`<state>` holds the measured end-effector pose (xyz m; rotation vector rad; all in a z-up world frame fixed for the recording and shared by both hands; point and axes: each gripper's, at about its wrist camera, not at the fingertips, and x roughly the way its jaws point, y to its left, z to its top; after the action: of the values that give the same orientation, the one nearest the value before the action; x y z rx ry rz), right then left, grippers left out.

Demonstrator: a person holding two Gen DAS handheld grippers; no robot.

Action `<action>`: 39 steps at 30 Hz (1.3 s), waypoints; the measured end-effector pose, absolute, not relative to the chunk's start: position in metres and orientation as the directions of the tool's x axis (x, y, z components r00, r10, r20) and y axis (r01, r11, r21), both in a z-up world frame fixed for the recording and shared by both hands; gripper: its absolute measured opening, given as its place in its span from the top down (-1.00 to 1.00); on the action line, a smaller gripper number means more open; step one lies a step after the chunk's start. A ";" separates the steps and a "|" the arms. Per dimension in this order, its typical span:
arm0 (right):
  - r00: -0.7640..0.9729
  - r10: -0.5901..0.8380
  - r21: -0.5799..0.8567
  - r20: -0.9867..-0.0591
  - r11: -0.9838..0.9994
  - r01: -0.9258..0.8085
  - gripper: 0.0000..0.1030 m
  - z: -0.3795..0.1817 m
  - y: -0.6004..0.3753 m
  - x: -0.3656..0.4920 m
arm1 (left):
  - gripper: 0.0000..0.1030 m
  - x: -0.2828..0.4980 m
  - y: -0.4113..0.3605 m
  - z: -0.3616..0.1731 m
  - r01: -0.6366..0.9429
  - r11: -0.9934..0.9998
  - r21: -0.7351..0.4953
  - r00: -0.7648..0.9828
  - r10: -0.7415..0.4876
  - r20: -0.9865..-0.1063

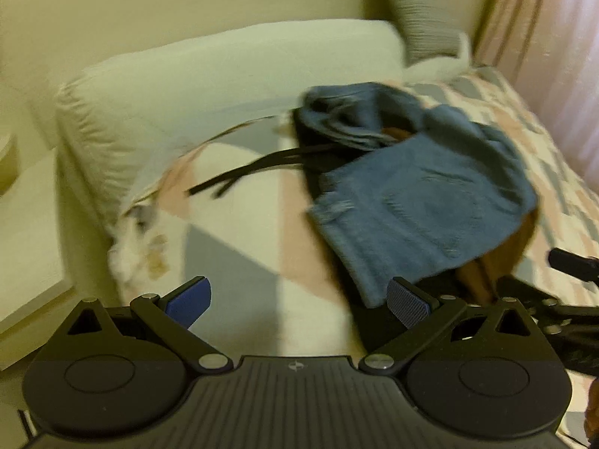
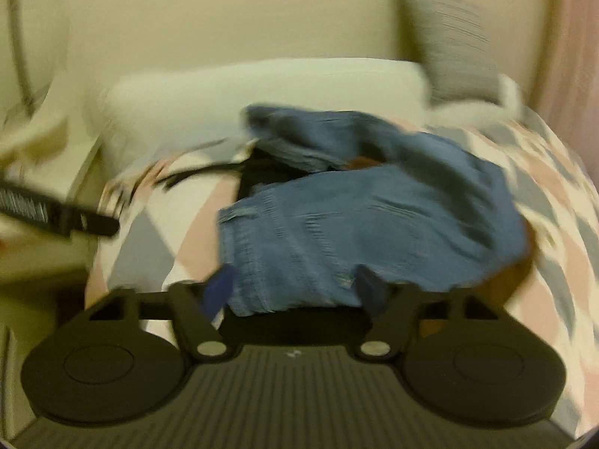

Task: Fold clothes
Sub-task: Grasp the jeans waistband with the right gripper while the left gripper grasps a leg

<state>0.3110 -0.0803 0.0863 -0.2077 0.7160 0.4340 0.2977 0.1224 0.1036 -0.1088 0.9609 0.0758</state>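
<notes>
At the far left a pale bedside surface (image 1: 26, 205) is seen beside the bed (image 1: 239, 232), whose patterned cover carries everything. The left gripper (image 1: 295, 303) is held over the bare cover with its jaws wide and nothing between them, probably kept clear until a hem must be taken. Behind it a white pillow (image 1: 224, 75) lies across the head of the bed. Right of centre the jeans (image 1: 419, 202) are heaped loosely over a dark garment (image 1: 310, 172) whose black straps (image 1: 239, 176) trail leftward; something brown (image 1: 483, 273) shows beneath. The right gripper (image 2: 295, 292) is placed at the near edge of the jeans, jaws about half open with denim lying between them; whether the pads press on it cannot be told through the blur. A grip there would likely serve to drag the jeans flat. A striped cushion (image 1: 423, 15) and a curtain (image 1: 554, 56) stand at the right; the buried garments may snag.
</notes>
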 end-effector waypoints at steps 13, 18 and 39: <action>0.775 0.140 -0.480 -0.616 0.714 -0.510 0.35 -0.022 0.035 0.357 | -0.99 0.307 0.184 0.064 -0.250 0.968 -0.032 0.509 0.103 -0.854; 0.753 0.338 0.054 -0.565 0.925 -0.375 0.64 0.030 -0.065 0.362 | -0.99 0.316 0.181 0.057 -0.234 0.971 -0.045 0.506 0.082 -0.859; 0.729 0.354 0.678 -0.585 0.708 0.200 0.57 0.001 -0.252 0.331 | -0.01 0.463 0.091 -0.025 -0.142 0.828 -0.543 0.556 -0.387 -0.736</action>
<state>0.3310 -0.2523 0.0010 0.7999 0.7695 0.0959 0.4628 0.0911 -0.0251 -0.6017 0.9856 -0.1552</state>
